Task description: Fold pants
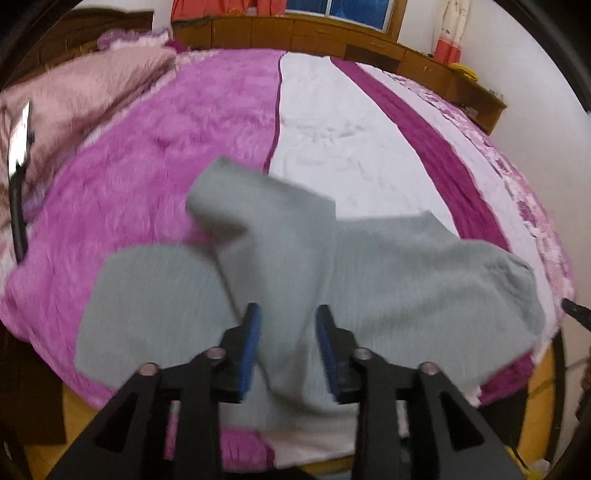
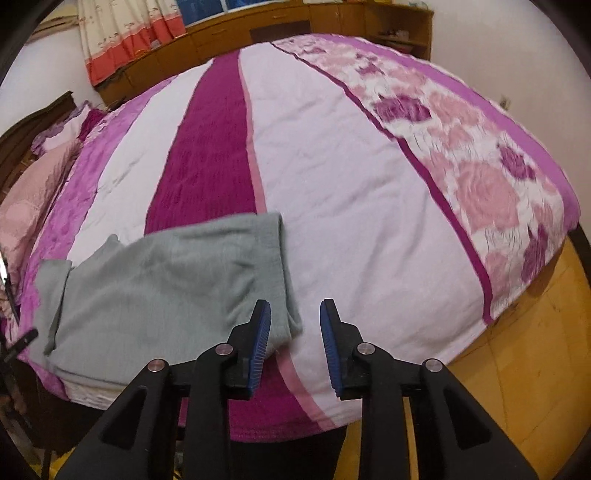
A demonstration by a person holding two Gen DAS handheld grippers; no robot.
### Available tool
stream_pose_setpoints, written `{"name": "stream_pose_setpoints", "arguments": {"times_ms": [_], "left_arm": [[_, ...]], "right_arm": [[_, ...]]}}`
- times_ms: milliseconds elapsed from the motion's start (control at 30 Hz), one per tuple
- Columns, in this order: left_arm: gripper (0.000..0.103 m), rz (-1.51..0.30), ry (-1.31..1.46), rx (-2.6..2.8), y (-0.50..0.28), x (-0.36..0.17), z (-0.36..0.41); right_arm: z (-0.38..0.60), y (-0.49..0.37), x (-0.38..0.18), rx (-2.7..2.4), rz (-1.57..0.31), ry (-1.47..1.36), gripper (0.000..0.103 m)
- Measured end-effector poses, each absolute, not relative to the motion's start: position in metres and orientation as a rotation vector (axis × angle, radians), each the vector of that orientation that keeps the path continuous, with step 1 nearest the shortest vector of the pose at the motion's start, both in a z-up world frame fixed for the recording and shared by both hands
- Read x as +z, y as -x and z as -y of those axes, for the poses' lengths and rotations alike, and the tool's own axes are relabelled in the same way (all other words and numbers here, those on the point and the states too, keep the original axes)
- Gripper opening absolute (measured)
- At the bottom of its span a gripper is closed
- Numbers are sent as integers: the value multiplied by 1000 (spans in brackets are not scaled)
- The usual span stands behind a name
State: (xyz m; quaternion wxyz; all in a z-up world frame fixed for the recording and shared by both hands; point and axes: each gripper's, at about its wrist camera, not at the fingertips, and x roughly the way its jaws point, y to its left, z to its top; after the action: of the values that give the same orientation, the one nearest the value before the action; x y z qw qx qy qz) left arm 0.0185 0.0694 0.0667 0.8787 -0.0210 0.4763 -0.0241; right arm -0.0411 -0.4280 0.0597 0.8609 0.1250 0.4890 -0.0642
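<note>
Grey knit pants [image 1: 295,266] rumpled at six o'clock on striped purple bedspread [image 2: 332,184]; left gripper [image 1: 288,332] and right gripper [image 2: 295,332] spread, empty. Risk: pinching one layer only, skewing fold.

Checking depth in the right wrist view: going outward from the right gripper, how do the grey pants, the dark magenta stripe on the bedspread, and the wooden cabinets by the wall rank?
From the right gripper:
1. Grey pants, just left of its fingers.
2. Dark magenta stripe, up the bed, centre-left.
3. Wooden cabinets, against the far wall.
</note>
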Motion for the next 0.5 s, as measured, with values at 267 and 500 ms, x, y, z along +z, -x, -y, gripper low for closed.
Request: {"name": "stream_pose_setpoints", "arguments": {"times_ms": [267, 500], "left_arm": [[50, -987, -62, -55, -72, 61, -31], [50, -1024, -168, -26, -112, 22, 0]], "right_arm": [[388, 19, 38, -44, -1048, -237, 21], [369, 13, -4, -68, -1136, -198, 21]]}}
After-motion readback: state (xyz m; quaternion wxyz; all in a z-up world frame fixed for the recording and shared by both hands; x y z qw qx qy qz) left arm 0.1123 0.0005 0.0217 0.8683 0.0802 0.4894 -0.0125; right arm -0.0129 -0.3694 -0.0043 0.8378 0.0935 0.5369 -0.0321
